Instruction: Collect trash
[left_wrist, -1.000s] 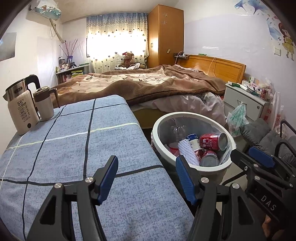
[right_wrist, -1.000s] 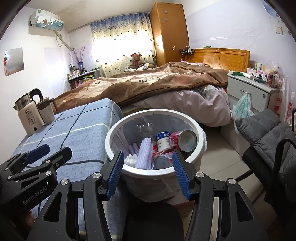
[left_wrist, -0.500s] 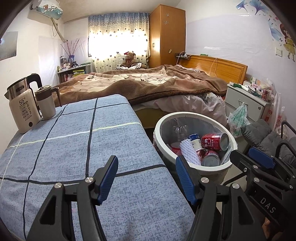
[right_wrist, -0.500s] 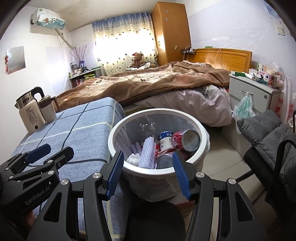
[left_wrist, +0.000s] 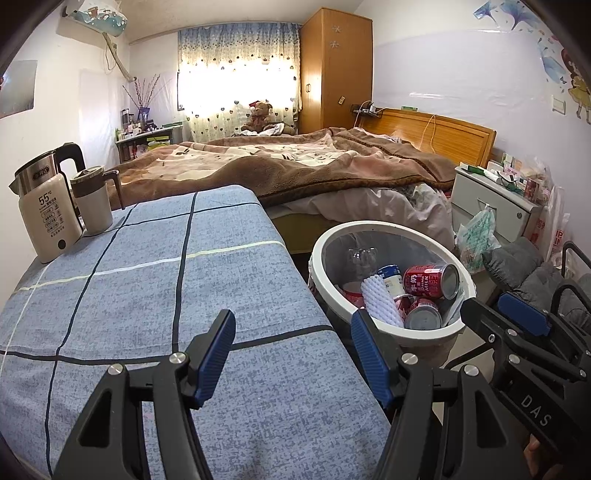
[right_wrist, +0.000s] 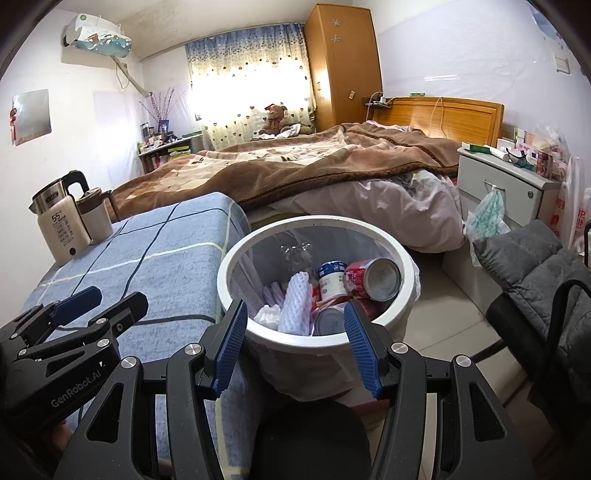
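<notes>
A white round trash bin (left_wrist: 436, 331) (right_wrist: 236, 254) stands on the floor beside the table. It holds red cans (left_wrist: 430, 281) (right_wrist: 371, 277), a white foam net sleeve (left_wrist: 380, 302) (right_wrist: 293, 302), a small white bottle (right_wrist: 331, 278), a clear plastic bottle (left_wrist: 360, 258) and crumpled tissue (right_wrist: 269, 316). My left gripper (left_wrist: 293, 352) is open and empty over the table's blue checked cloth (left_wrist: 147, 295), left of the bin. My right gripper (right_wrist: 294, 343) is open and empty just in front of the bin's near rim.
A kettle (left_wrist: 44, 206) and a lidded mug (left_wrist: 94, 201) stand at the table's far left corner. A bed with a brown blanket (left_wrist: 314, 166) lies behind. A grey nightstand (right_wrist: 506, 188), plastic bags and a chair with a grey jacket (right_wrist: 535, 266) are at the right.
Both grippers have drifted slightly, so the bin and table sit a little differently in view. Both grippers stay open and empty.
</notes>
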